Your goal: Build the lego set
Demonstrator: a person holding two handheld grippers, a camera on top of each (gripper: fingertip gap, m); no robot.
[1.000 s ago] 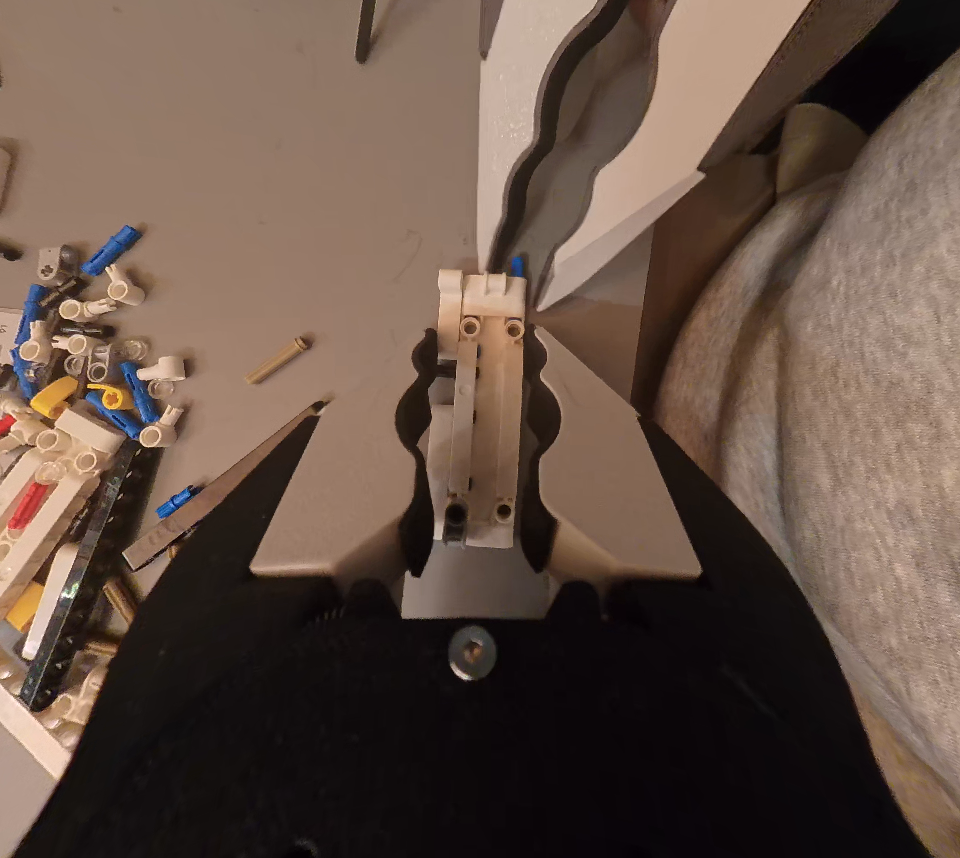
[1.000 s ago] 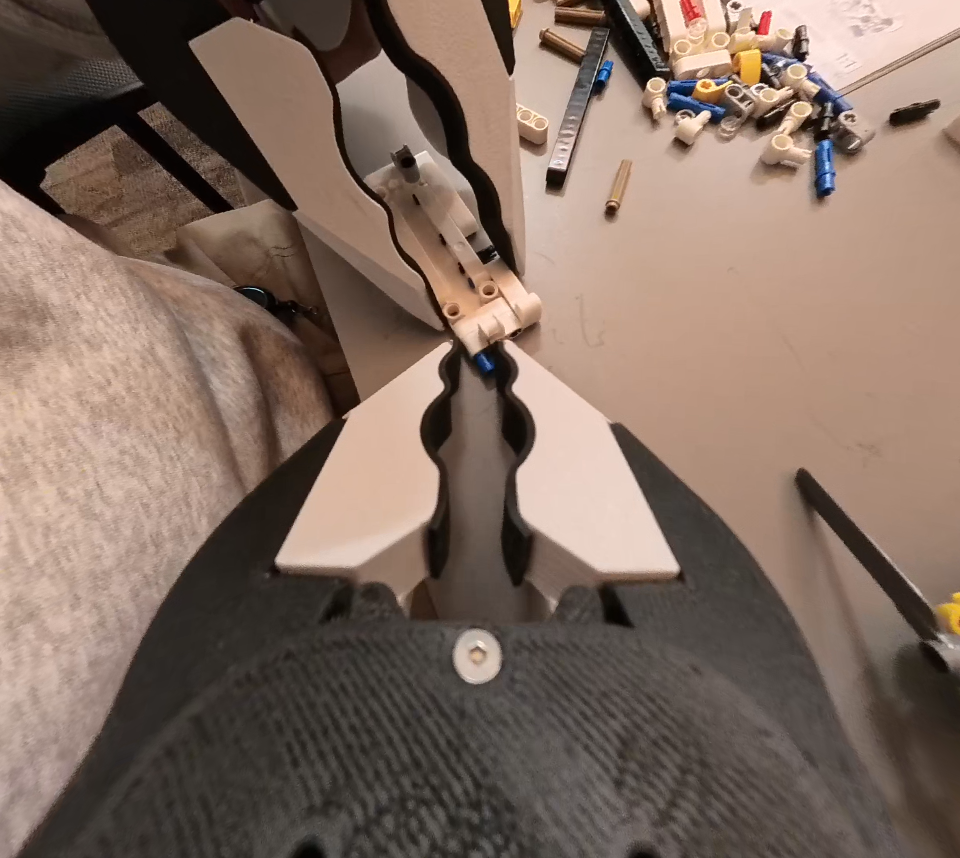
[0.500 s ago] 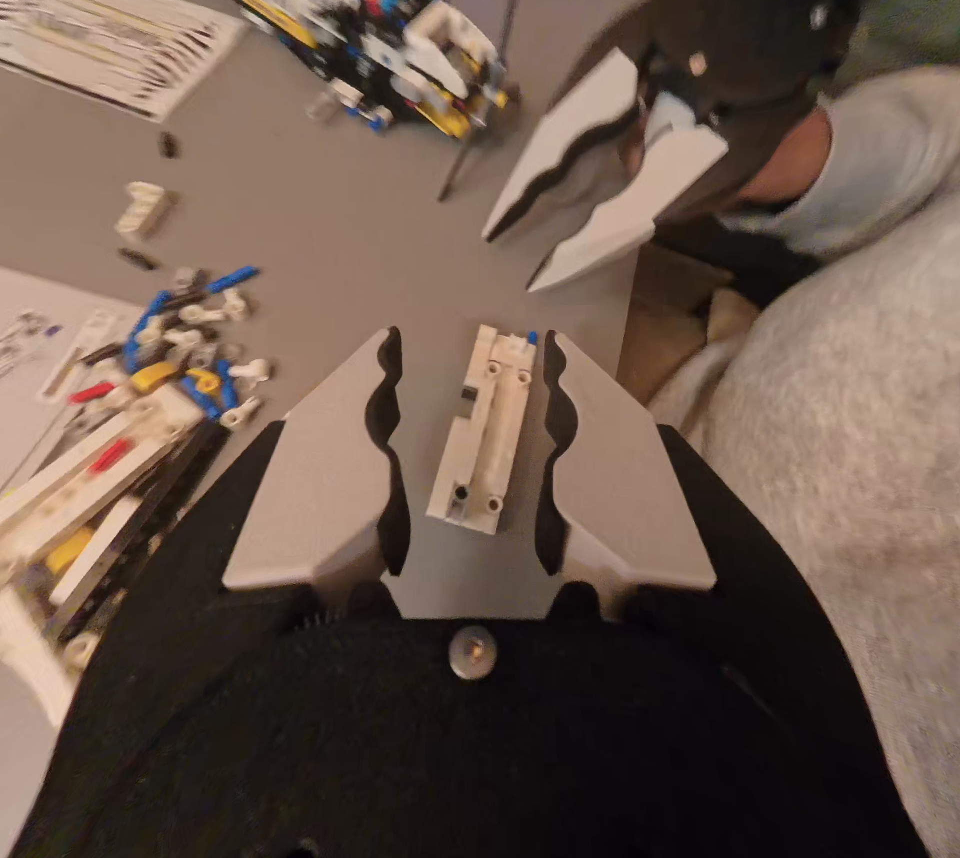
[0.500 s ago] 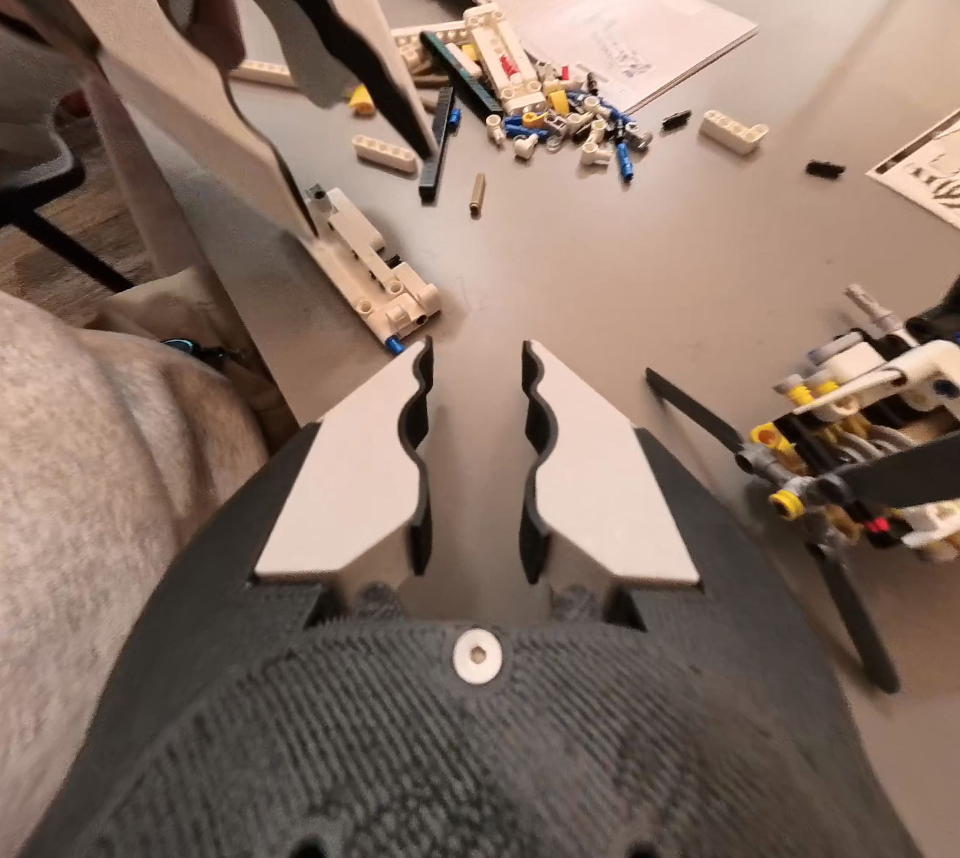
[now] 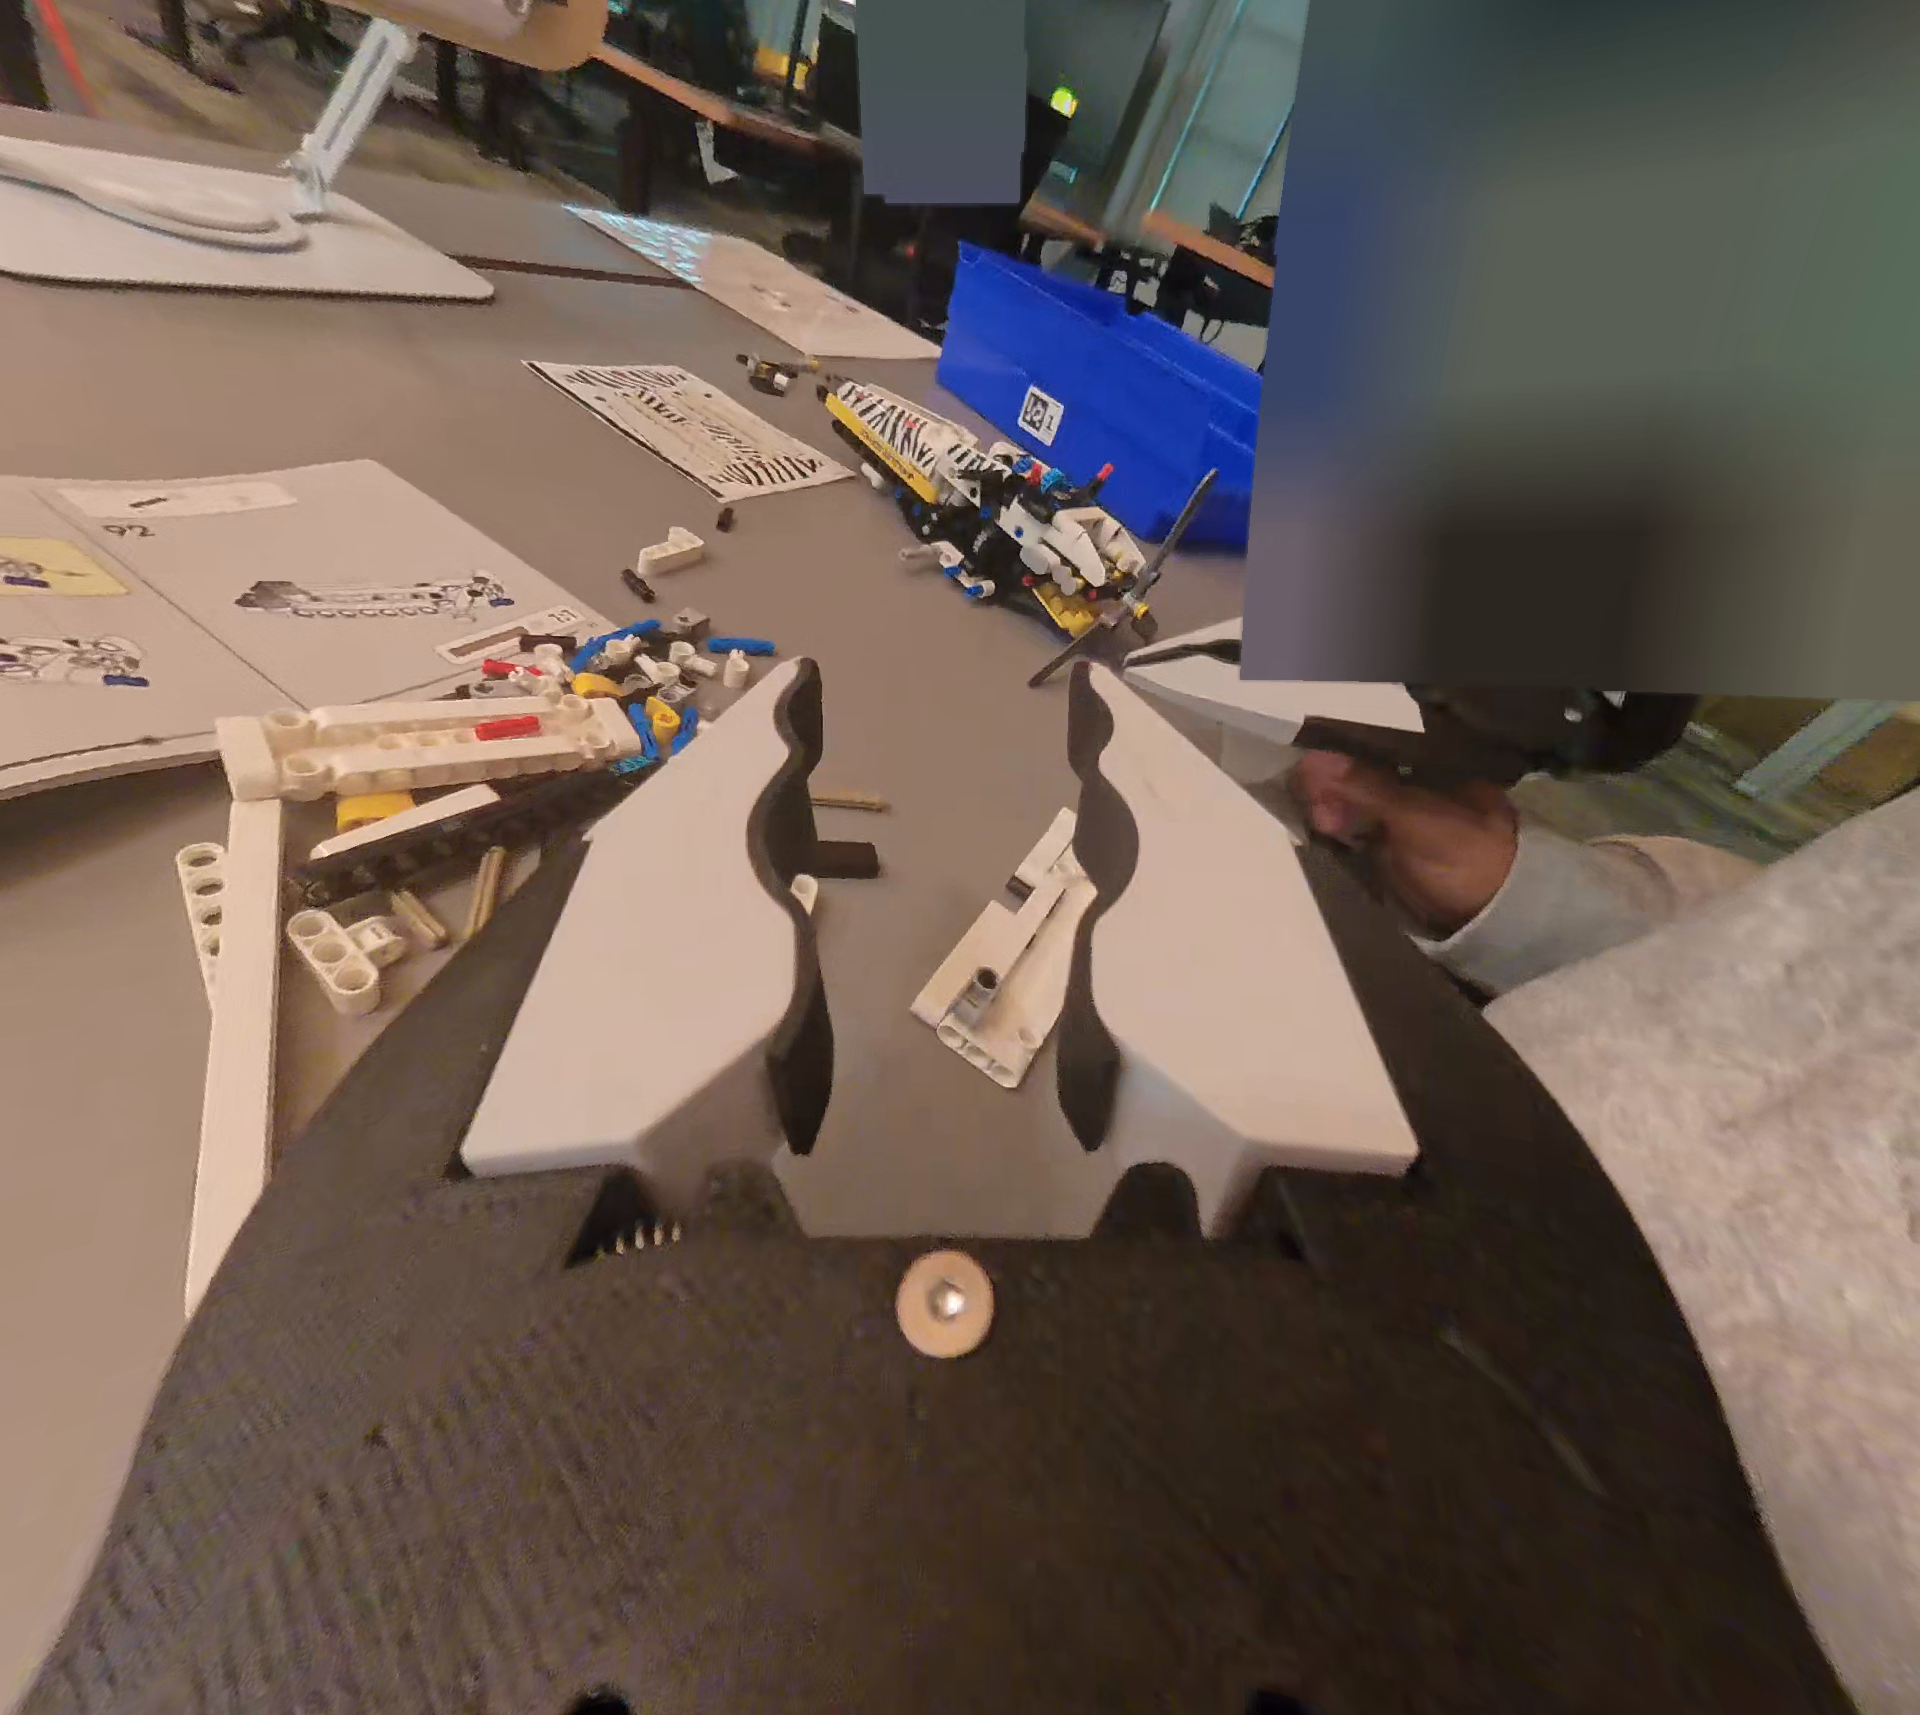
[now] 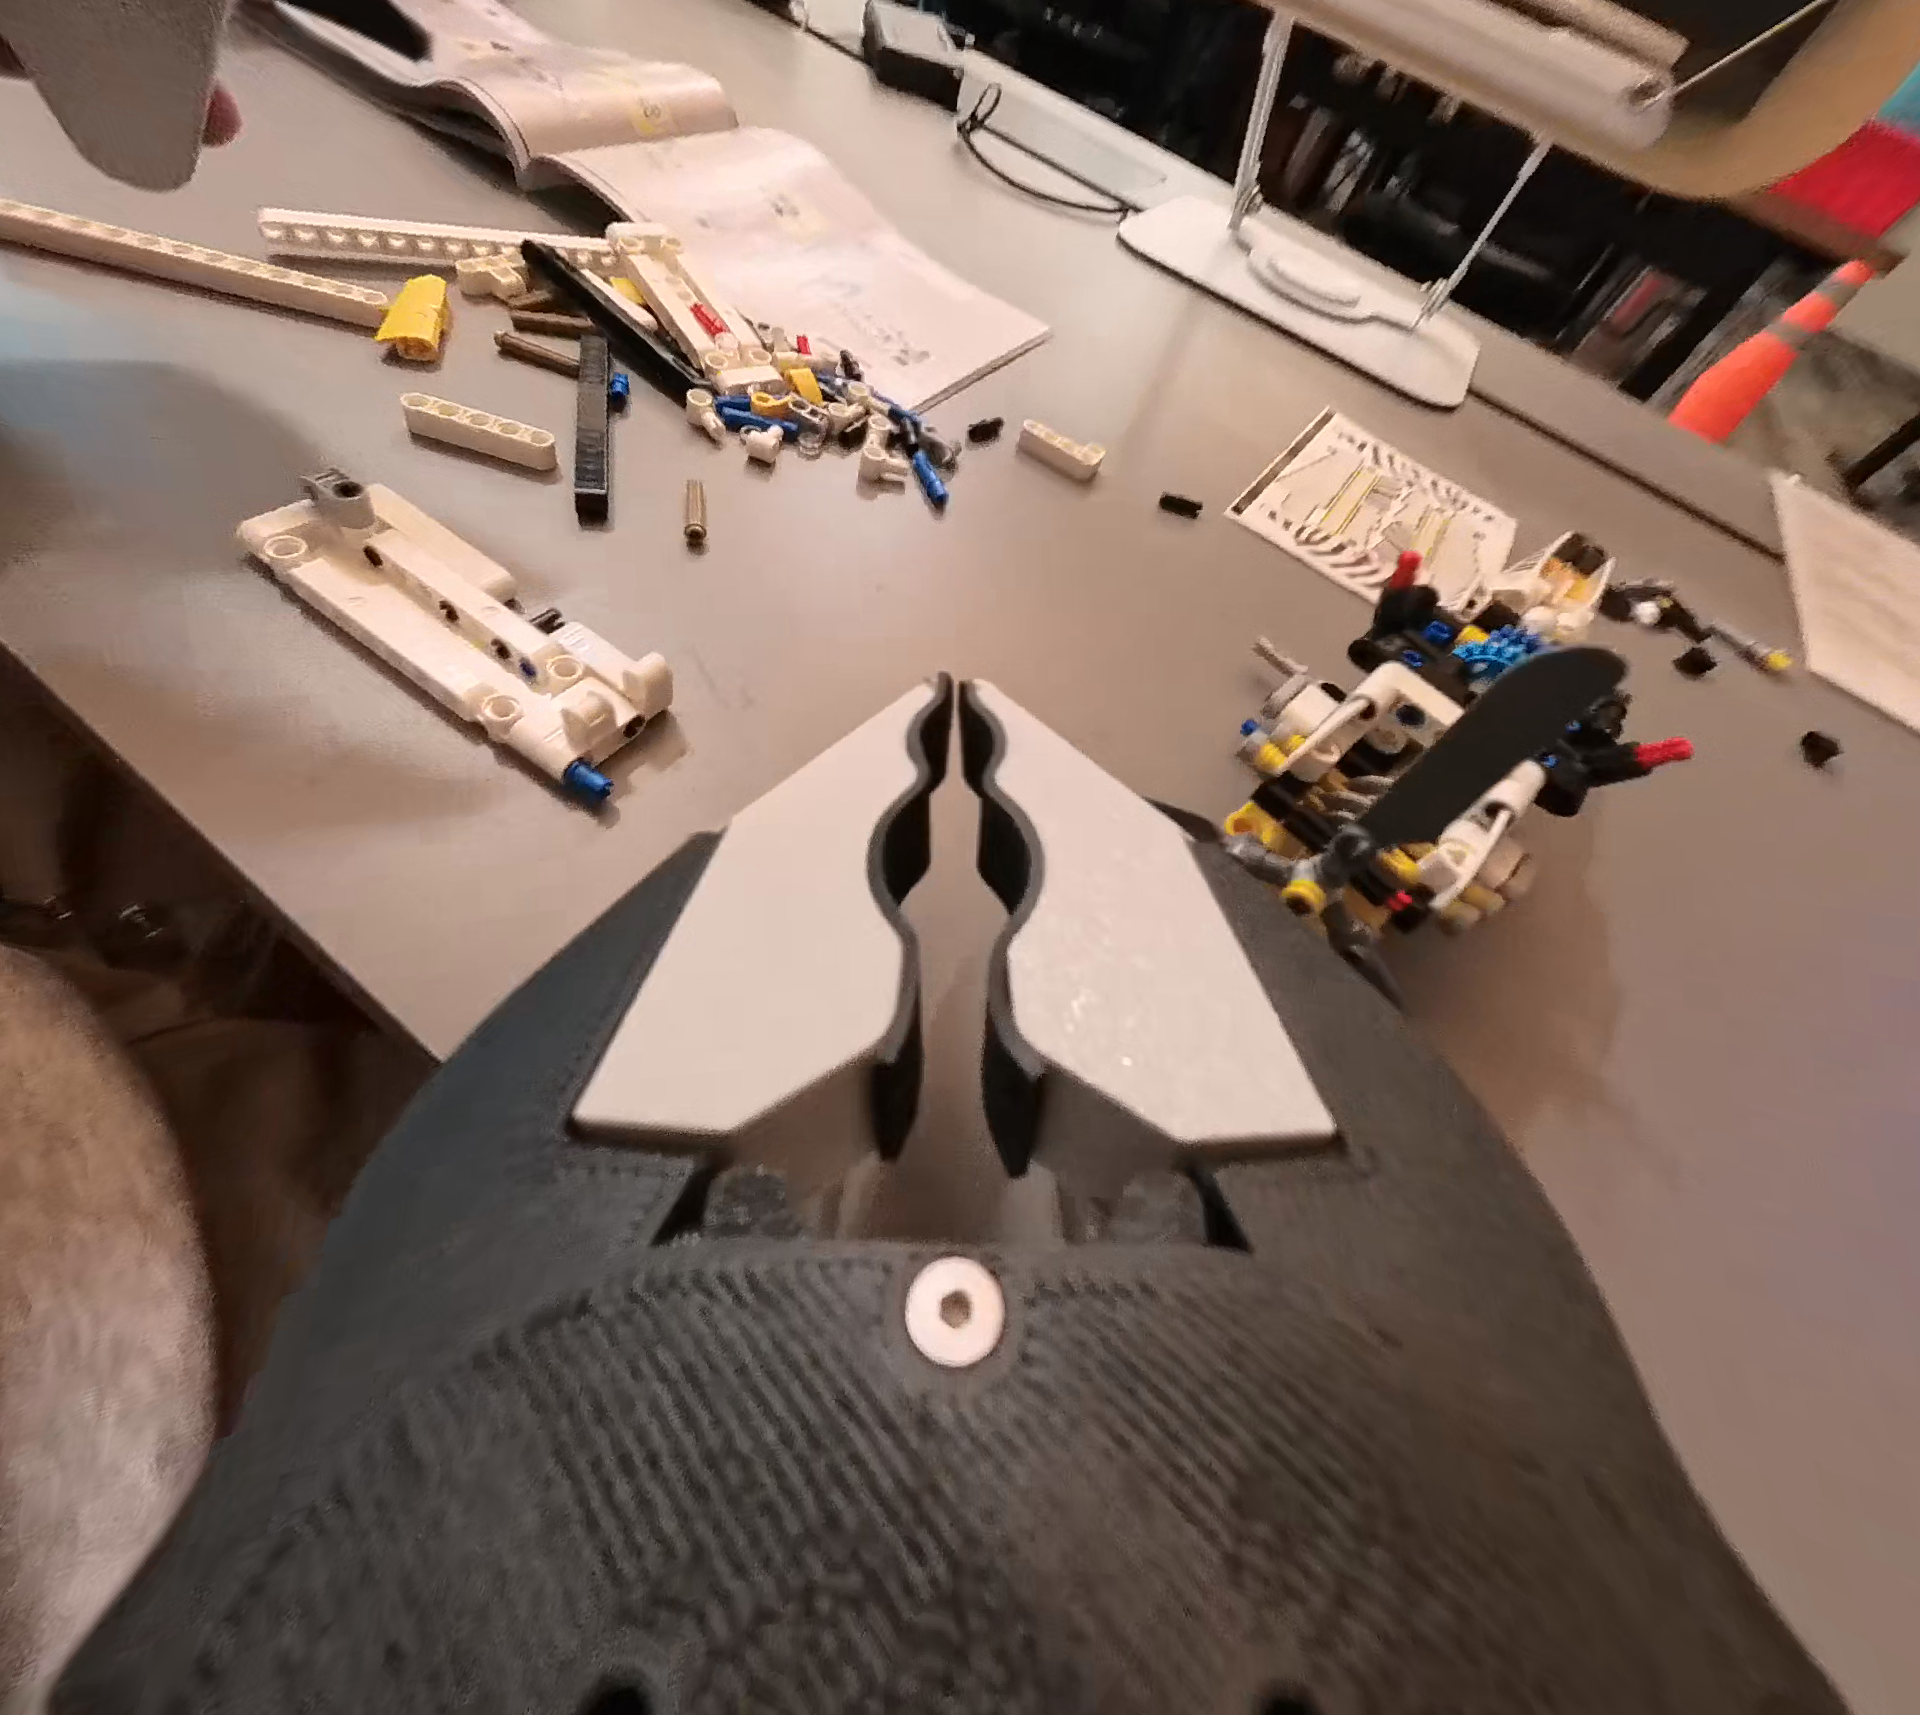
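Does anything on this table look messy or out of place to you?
Nothing looks broken. The loose small parts lie in a heap beside the open instruction booklet, with a few black pins scattered apart. The white sub-assembly lies flat near the table's edge, held by neither gripper. That seems normal for a half-finished build.

The table (image 6: 1039,522) is plain grey; the panel assembly (image 6: 436,616) on it is white with a grey connector at one end and a blue pin at the other; beyond it on the table the loose-parts pile (image 6: 821,408) mixes white, blue, yellow, black and red, with a black beam (image 6: 592,439) and a yellow piece (image 6: 416,309) beside; the helicopter model (image 5: 977,491) carries black-and-white zebra stripes over yellow; the sticker sheet (image 5: 686,429) repeats those stripes; the bin (image 5: 1091,398) is bright blue.
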